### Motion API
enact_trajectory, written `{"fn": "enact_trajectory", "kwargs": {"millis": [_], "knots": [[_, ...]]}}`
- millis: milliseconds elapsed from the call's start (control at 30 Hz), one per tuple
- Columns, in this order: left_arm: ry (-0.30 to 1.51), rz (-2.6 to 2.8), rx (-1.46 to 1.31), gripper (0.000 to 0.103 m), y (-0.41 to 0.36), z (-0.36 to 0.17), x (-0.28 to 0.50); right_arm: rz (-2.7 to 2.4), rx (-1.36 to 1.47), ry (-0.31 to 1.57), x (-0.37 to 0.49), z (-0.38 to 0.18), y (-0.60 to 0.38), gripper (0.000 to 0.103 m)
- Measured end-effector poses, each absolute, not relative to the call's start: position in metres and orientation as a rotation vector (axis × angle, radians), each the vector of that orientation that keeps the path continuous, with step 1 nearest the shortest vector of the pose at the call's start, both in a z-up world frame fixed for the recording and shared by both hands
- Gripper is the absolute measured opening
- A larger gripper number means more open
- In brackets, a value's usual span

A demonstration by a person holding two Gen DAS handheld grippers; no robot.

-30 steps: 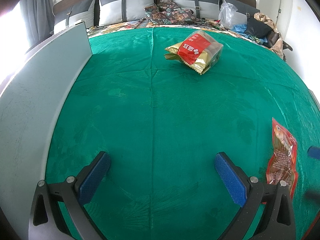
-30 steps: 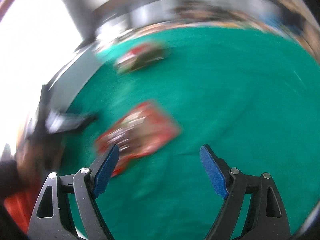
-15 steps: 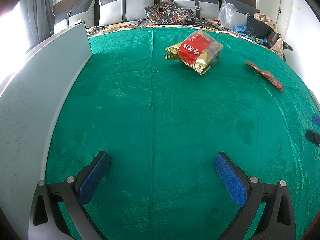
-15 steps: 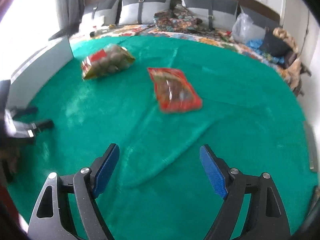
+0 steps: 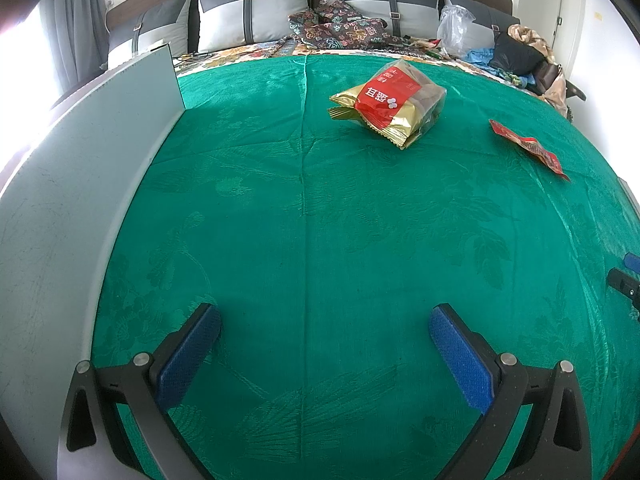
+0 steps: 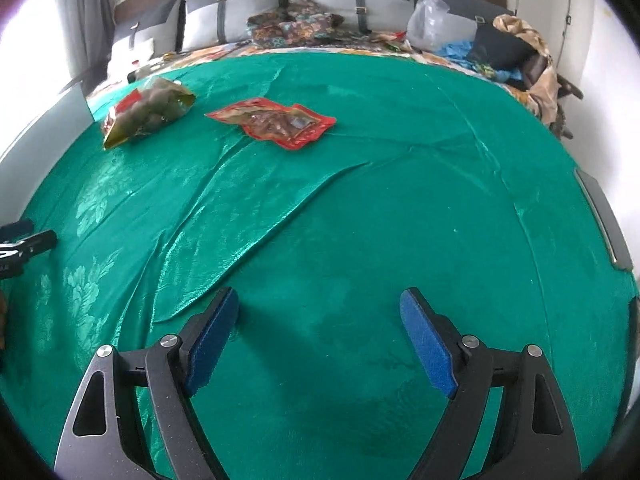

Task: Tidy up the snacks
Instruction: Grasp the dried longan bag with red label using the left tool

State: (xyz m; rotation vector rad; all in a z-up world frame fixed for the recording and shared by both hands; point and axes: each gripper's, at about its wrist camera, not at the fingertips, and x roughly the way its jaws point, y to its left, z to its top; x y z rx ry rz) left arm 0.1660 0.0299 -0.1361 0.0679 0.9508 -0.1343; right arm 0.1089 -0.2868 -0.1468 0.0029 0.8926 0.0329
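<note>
A gold-and-red snack bag (image 5: 390, 106), puffed and partly clear, lies toward the far side of a green patterned cloth (image 5: 320, 240) spread over a bed, with a flat red snack pouch (image 6: 274, 120) lying apart from it on the same cloth, nearer the side where the right tool works. Both packets rest flat on the fabric and neither is touched by anything. The left tool (image 5: 325, 344) hangs over bare cloth in the near foreground, its blue-padded jaws spread wide with nothing between them. The right tool (image 6: 319, 336) is likewise released, its jaws parted over a creased stretch of the cloth, empty. A pale grey board (image 5: 72, 184) stands upright along the cloth's left edge. Beyond the cloth, grey pillows (image 5: 248, 12) line a dark headboard, with folded patterned fabric (image 5: 340, 28), a clear plastic bag (image 5: 454, 28) and heaped clothing (image 5: 520, 56) at the head of the bed.
</note>
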Motion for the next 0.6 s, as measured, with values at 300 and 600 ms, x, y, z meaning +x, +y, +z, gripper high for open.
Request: {"fn": "enact_trajectory", "kwargs": {"millis": [300,600], "knots": [[1.007,-0.287,0.046,0.102,0.022,-0.082,0.223,0.034,0.006,0.893,0.107,-0.147,-0.286,0.087],[0.993,-0.386,0.249,0.102,-0.024,-0.042,0.325,0.039,0.009,0.894,0.108,-0.147,-0.287,0.088]]}}
